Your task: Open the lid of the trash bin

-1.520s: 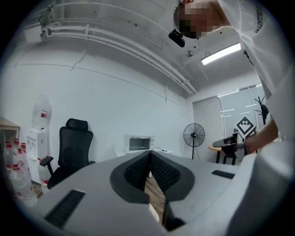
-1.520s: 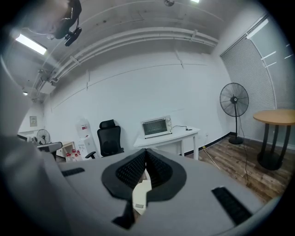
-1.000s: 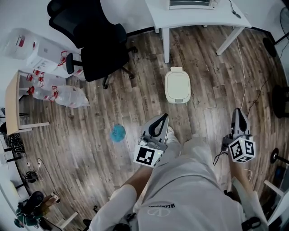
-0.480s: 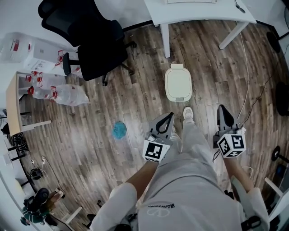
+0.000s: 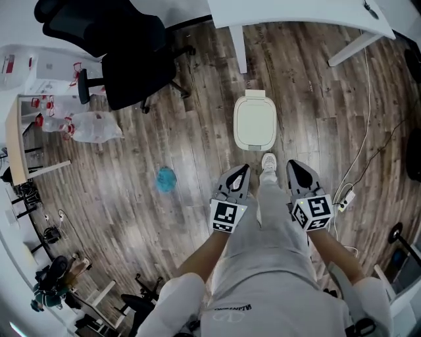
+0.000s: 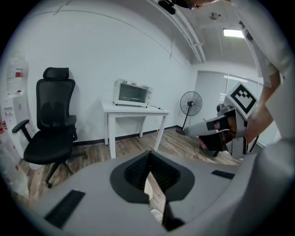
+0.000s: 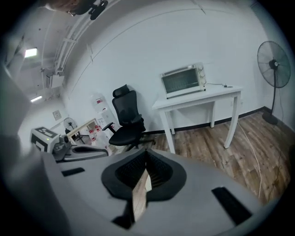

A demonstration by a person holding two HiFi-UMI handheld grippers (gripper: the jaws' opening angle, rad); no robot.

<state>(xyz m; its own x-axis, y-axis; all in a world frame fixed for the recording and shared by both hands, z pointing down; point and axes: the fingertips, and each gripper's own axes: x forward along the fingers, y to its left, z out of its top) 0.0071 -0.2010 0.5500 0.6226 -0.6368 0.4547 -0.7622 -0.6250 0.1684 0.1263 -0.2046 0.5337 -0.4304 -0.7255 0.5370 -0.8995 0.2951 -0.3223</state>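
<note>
Left gripper (image 5: 237, 174), right gripper (image 5: 295, 170): each pressed together, nothing between jaws, side by side at person's front. Trash bin (image 5: 254, 122) on floor (image 5: 197, 125) ahead, roughly midway between both grippers, apart from them, lid down.

Step in hand, by judgement: approach. Next move calls for reach forward and down to lid's near edge, then lift.

Neither gripper view shows bin; catch or pedal too small to tell.

Blk chair (image 5: 131, 62), wht desk (image 5: 296, 10), blue wad (image 5: 165, 179)

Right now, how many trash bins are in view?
1. The white trash bin stands on the wood floor just ahead of the person's shoe, near the white table. None else shows.
</note>
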